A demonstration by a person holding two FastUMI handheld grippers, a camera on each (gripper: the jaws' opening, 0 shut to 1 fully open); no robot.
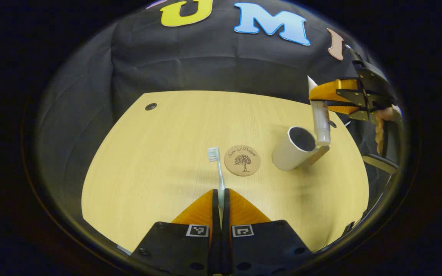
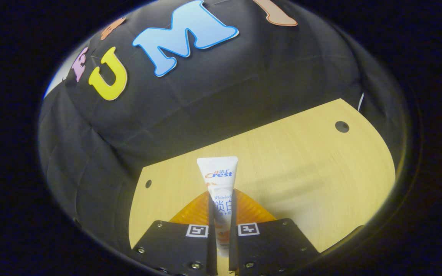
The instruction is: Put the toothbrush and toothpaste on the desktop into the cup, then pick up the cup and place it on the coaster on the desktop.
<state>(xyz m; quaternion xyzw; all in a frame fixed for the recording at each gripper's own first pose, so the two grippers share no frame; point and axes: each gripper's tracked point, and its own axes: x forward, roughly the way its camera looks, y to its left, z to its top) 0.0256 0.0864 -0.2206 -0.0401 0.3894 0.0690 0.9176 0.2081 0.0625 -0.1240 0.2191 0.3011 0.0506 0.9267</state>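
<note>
Pale wood-grain counter (image 1: 159, 161) stands against the booth's black cloth wall, with a small dark hole (image 1: 150, 106) near its far left corner. Left gripper (image 1: 221, 197) is clamped on the handle of a light blue toothbrush (image 1: 218, 168), whose bristled head points forward, just left of a round cork coaster (image 1: 242, 160) printed with a tree. Right of the coaster stands a white cup (image 1: 296, 148), its mouth open. Right gripper (image 2: 221, 214) pinches a white toothpaste tube (image 2: 219, 180) between both fingers; in the left gripper view the tube (image 1: 320, 119) hangs cap-down, its cap at the cup's rim.
</note>
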